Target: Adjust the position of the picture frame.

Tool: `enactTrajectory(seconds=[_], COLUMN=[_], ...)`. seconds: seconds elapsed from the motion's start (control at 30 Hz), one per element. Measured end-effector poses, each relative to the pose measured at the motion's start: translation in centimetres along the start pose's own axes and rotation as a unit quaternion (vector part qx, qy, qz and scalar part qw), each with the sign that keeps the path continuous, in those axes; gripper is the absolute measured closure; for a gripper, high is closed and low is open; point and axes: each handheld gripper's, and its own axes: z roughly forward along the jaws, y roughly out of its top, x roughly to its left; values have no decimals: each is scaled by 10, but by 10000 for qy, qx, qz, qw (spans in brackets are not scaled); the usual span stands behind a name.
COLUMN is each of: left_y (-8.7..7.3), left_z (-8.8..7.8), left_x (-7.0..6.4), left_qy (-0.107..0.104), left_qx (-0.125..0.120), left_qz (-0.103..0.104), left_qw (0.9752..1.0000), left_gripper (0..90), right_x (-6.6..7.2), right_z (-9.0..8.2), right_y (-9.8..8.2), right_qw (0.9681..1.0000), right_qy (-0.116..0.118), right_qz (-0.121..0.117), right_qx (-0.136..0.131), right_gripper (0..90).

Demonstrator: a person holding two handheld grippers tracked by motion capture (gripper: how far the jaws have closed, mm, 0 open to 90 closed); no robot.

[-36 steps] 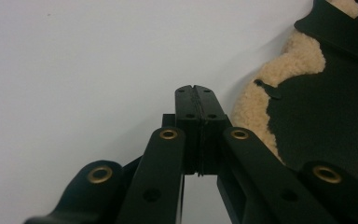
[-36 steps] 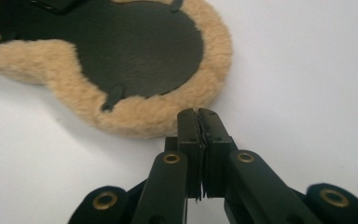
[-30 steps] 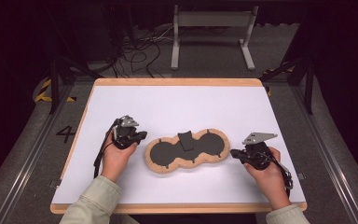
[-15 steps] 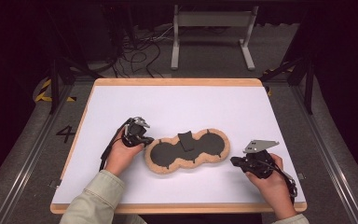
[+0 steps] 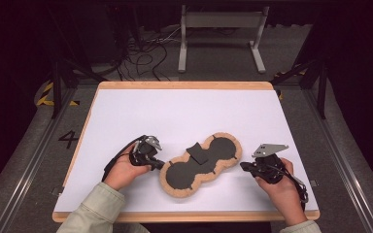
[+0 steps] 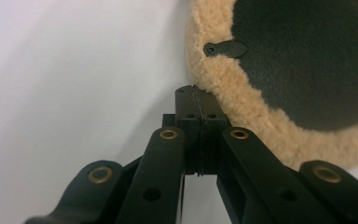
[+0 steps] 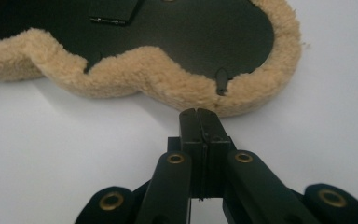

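On the white bench point(image 5: 184, 116), edged in pale wood, a peanut-shaped pad point(image 5: 201, 165) lay aslant near the person's side, one lobe nearer the front edge at the left and the other farther back toward the right. Its face was dark, leather-like material and its border was tan fleece point(image 6: 261, 126). A small dark flap point(image 5: 197, 153) sat on the pad's narrow waist, tilted. In the left gripper view a short dark tab point(image 6: 226, 48) with a rivet lay across the fleece onto the dark face; in the right gripper view a similar tab point(image 7: 221, 80) sat in a notch of the fleece rim. The left claw point(image 5: 161, 165), held in the left hand point(image 5: 121, 171), was clenched with nothing between its jaws, and its tip rested right against the fleece at the pad's near-left lobe. The right claw point(image 5: 243, 166), held in the right hand point(image 5: 281, 187), was also clenched on nothing, its jaws pressed flat together, its tip just beside the fleece edge of the far-right lobe; whether it touched could not be told. A grey three-cornered plate point(image 5: 269, 148) stood atop the right claw's body.
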Motion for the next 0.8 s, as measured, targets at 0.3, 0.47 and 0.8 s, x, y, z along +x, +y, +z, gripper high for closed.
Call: enactTrajectory(seconds=[0.3, 0.47, 0.8], left_y=[-5, -14, -40], left_z=[4, -4, -22], left_x=[-17, -15, -24], left_qy=[-238, -146, 176], left_qx=[-114, -333, -606], left_qz=[143, -83, -329], left_qw=[9996, 9993, 9975], left_gripper=[850, 762, 754], right_x=[-2, 1, -3], right_z=[21, 31, 52], right_y=[6, 11, 34], right_qw=[9991, 9985, 9983], right_qy=[261, 302, 33], right_qz=[-17, -69, -223], right_qx=[339, 457, 529], right_gripper=[900, 900, 900])
